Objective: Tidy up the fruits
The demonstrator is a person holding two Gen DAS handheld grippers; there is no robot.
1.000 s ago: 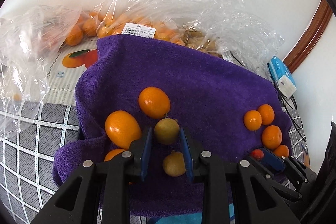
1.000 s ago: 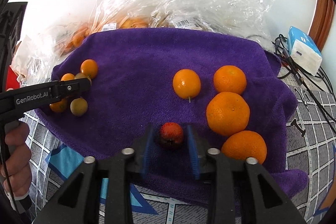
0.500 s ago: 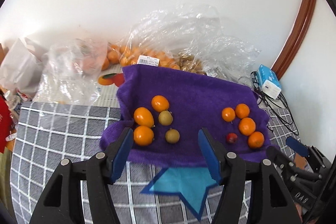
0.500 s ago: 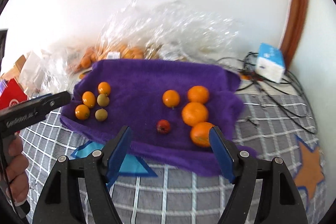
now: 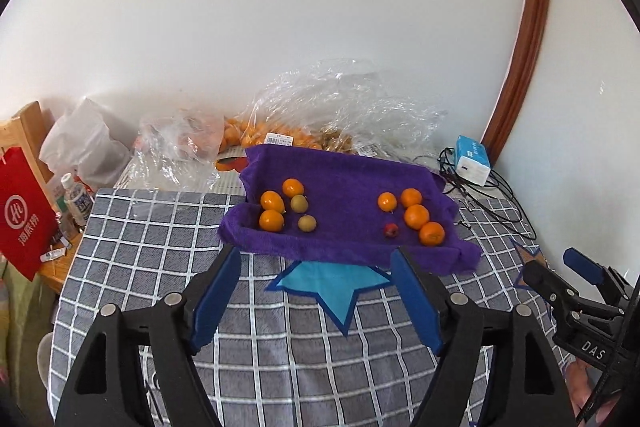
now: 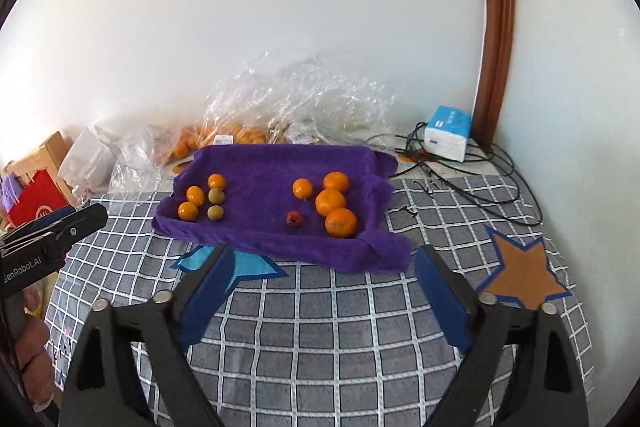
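Purple towel (image 5: 344, 183), humped at its edges, carries everything: a left cluster of small orange and greenish fruits (image 5: 286, 210), then a red fruit (image 5: 391, 229) beside four oranges (image 5: 416, 217). Round fruit could roll off if the cloth gets nudged. Left gripper (image 5: 316, 291) and right gripper (image 6: 324, 291), jaws just opened, hang spread and empty; clear bags (image 5: 320, 111) behind hold more fruit
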